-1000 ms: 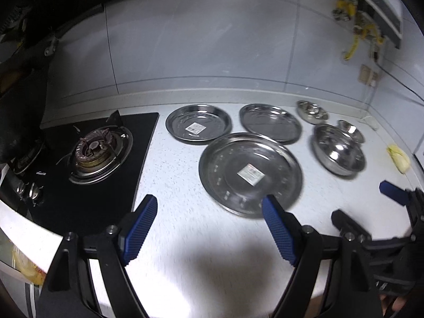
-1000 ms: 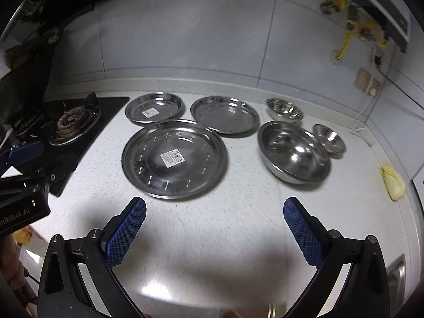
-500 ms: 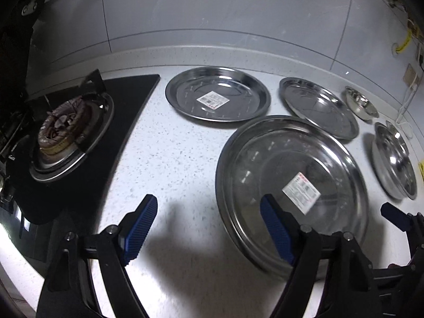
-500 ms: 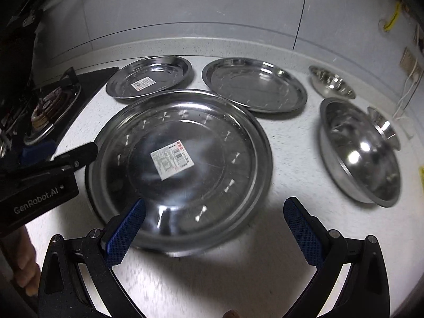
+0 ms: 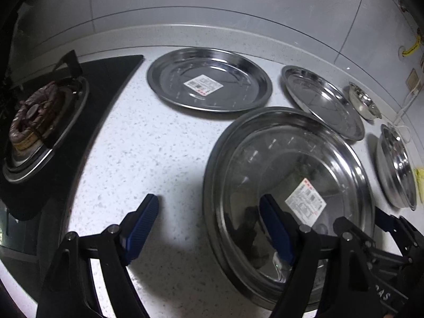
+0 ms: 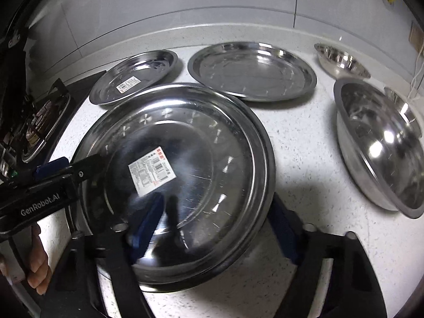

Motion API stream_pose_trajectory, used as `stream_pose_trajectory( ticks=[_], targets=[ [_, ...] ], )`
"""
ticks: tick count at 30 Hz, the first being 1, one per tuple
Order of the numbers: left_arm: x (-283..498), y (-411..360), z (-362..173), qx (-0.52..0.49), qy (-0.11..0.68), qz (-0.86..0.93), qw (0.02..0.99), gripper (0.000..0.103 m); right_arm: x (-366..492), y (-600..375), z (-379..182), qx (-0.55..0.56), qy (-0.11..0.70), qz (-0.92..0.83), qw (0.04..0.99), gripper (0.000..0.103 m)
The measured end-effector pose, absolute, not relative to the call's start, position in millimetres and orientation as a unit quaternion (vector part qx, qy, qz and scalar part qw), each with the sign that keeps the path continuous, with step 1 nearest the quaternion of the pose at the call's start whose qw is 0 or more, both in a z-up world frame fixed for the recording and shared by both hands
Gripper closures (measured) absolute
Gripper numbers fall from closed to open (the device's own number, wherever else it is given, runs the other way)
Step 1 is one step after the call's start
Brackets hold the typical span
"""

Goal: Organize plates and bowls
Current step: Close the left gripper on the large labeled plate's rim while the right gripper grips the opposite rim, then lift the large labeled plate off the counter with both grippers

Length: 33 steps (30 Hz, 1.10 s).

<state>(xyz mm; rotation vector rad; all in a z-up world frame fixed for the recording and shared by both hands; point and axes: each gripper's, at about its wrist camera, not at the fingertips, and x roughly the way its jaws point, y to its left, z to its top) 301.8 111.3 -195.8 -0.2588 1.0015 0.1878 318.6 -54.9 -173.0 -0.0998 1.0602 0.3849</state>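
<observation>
**Approach to the large plate, both tongs closing**

The step in hand is judged to be the grasp of the large round stainless-steel plate with a white label [image 6: 172,182], which lies flat on the white speckled counter [image 5: 159,145] in front of two smaller steel plates [image 6: 251,71] and left of a deep steel bowl [image 6: 379,143].

The left tongs [image 5: 209,228] are spread wide and closing slowly; the plate's left rim is seen between the blue pads, one pad over the dish, the other over bare counter. No contact is seen.

The right tongs [image 6: 214,225] are closing faster, straddling the plate's near right rim. Pad contact cannot be told; the left pad is blurred.

Next, both rims presumably need pinching before a level lift.
</observation>
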Motion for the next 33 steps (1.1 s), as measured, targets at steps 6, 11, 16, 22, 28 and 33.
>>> stream_pose_trajectory(
  ticks=[6,11,16,22,28,33],
  targets=[
    [311.1,107.4,-192.7,-0.124,0.484,0.058,0.865,0.065,328.7,-68.0,-167.9,-0.029,0.510,0.187,0.839,0.064],
    [311.1,108.3,-192.6,-0.127,0.489,0.082,0.859,0.079,335.0,-78.4,-167.0,-0.035,0.513,0.177,0.839,0.088],
    [305.9,107.7,-192.2,-0.128,0.495,0.104,0.853,0.082,334.0,-77.9,-168.9,-0.048,0.513,0.185,0.837,0.088],
    [297.1,102.4,-192.2,-0.106,0.501,0.114,0.852,0.082,327.5,-76.0,-171.6,-0.061,0.516,0.191,0.833,0.088],
    [293.1,106.7,-191.3,-0.108,0.507,0.096,0.850,0.085,323.4,-73.2,-173.7,-0.068,0.523,0.185,0.829,0.089],
    [290.4,114.6,-189.4,-0.101,0.517,0.064,0.848,0.087,320.3,-69.2,-165.7,-0.072,0.523,0.167,0.833,0.089]
  ],
)
